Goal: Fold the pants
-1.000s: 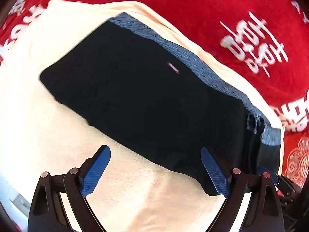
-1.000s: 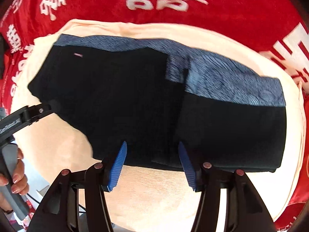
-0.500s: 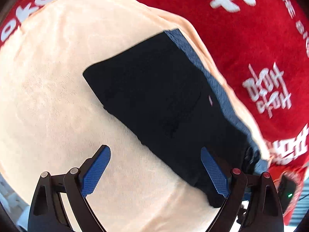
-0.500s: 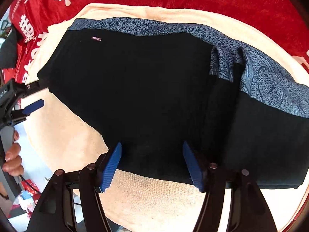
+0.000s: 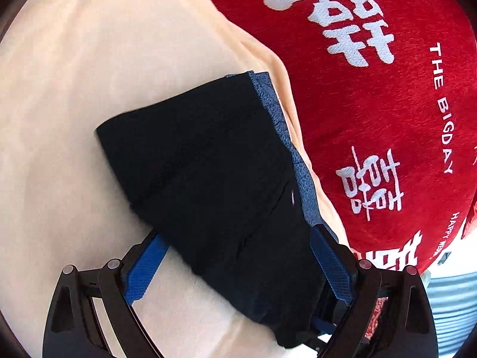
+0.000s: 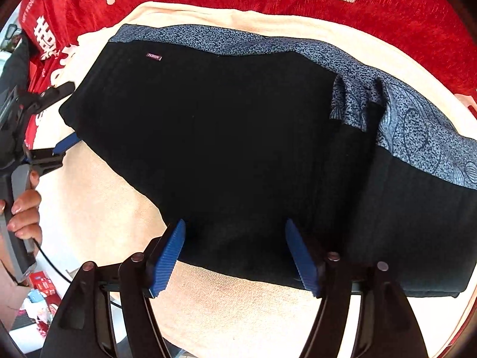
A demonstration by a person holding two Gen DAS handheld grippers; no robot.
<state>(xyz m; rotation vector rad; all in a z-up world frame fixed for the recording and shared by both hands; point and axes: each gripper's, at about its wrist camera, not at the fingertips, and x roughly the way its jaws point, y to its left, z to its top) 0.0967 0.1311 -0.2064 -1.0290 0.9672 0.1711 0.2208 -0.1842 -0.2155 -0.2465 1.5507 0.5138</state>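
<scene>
Black pants [image 6: 244, 149] with a blue patterned side stripe [image 6: 226, 41] lie partly folded on a cream towel [image 6: 89, 208]. My right gripper [image 6: 235, 238] is open, its blue fingers astride the pants' near edge. My left gripper [image 5: 235, 244] is open, its fingers straddling the narrow end of the pants [image 5: 208, 173]. It also shows at the left of the right wrist view [image 6: 56, 137], at the pants' left end. A folded bunch of stripe fabric [image 6: 354, 104] sits on the right part.
The towel [image 5: 74, 89] lies on a red blanket with white characters [image 5: 372, 89]. The blanket also shows in the right wrist view [image 6: 357, 9]. A person's hand [image 6: 23, 211] holds the left gripper's handle. Clutter lies below the table edge at lower left.
My left gripper has swung around to the pants' end and closed in until its fingers straddle it. My right gripper has moved forward, closer over the near edge.
</scene>
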